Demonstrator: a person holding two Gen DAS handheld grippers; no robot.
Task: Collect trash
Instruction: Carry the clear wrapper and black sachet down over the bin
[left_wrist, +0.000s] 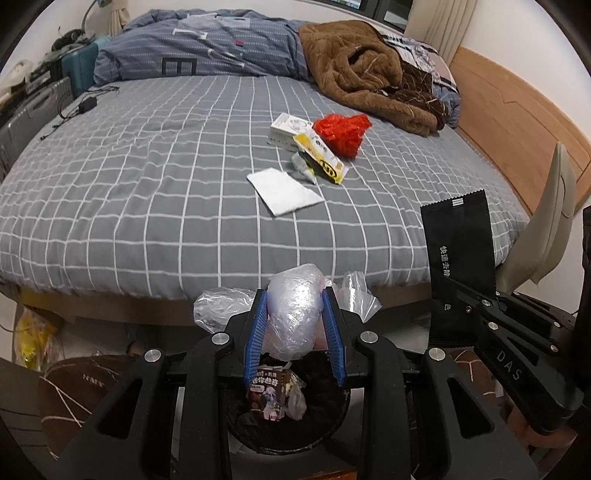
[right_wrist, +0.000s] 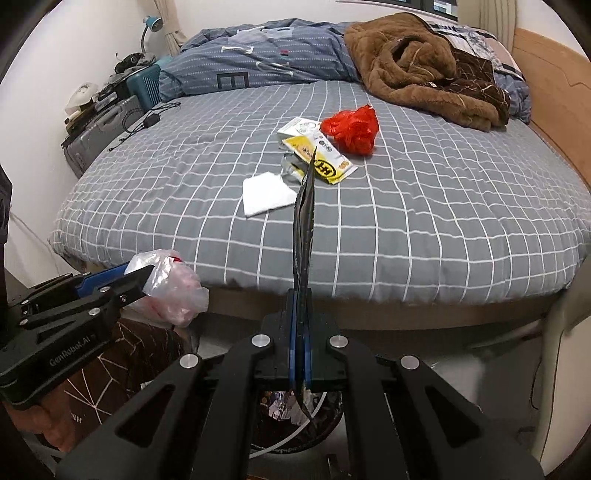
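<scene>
Bed (left_wrist: 184, 177) fills the upper frame, with litter (left_wrist: 314, 147) left at its centre. Bin (left_wrist: 288, 424) sits at bottom centre — directly beneath both grippers. Left gripper (left_wrist: 295, 314) clamps a crumpled clear bag (left_wrist: 295, 310); right gripper (right_wrist: 301, 332) pinches a black wrapper (right_wrist: 304, 221), long axis upright. Release should drop both in.

We see the right gripper (right_wrist: 300, 328), jaws clamped on a black wrapper (right_wrist: 304, 221) standing edge-on above the trash bin (right_wrist: 295, 439). At left, the left gripper (right_wrist: 142, 275) holds a crumpled clear bag (right_wrist: 173, 291). Red bag (right_wrist: 352, 129), yellow packet (right_wrist: 325, 160) and white tissue (right_wrist: 266, 194) lie on the bed (right_wrist: 443, 221).
</scene>
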